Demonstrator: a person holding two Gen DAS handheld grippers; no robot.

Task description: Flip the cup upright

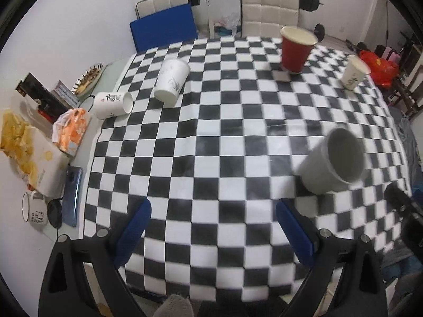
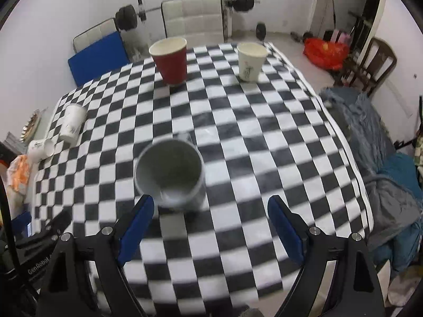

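Left wrist view: left gripper hangs above the near part of the checkered tablecloth, its blue fingers spread wide with nothing between them. A plain white cup sits ahead and to the right, tilted, mouth turned toward the camera; blurred, so whether its base rests flat cannot be told. A red cup stands upright at the far side, a printed white cup upright to its right. Two more printed cups lie on their sides at far left: a tall cup on the cloth, and a short cup at the cloth's left edge. Off the cloth to the left: snack bags, a phone, an enamel mug.

Right wrist view: right gripper is likewise released, fingers apart and empty. The plain white cup is just ahead, left of centre, near the left finger, interior visible, blurred. Red cup and printed white cup stand at the far edge; a white chair stands behind the table.
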